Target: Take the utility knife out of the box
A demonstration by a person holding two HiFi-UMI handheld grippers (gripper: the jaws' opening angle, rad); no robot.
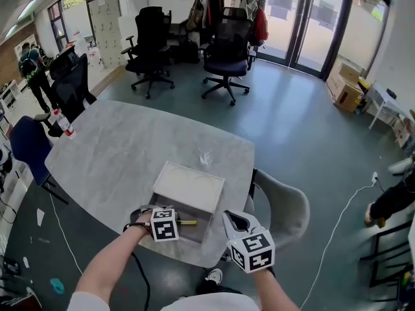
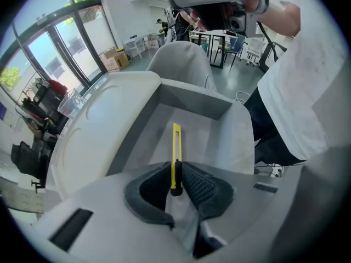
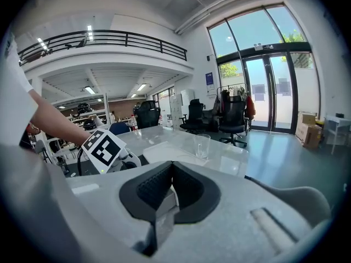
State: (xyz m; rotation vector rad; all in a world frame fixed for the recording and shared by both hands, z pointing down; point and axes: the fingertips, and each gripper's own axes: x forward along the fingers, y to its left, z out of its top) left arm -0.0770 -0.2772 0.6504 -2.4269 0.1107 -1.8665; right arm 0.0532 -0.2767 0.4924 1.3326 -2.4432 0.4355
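Note:
A white box [image 1: 198, 230] stands open at the near edge of the table, its lid [image 1: 188, 185] folded back. The yellow utility knife [image 2: 176, 144] lies lengthwise on the box floor [image 2: 203, 138]; in the head view it [image 1: 187, 223] shows as a yellow sliver. My left gripper [image 2: 176, 175] points steeply down into the box, its pads pressed on the knife's near end. My right gripper [image 1: 237, 223] hovers just right of the box. It is shut and holds nothing, and its pads [image 3: 184, 182] meet in the right gripper view.
A clear glass [image 1: 206, 157] stands beyond the box, and a bottle [image 1: 65, 124] sits at the table's far left edge. A grey chair [image 1: 286, 207] is tucked in on the right. Black office chairs [image 1: 227, 60] stand on the floor farther back.

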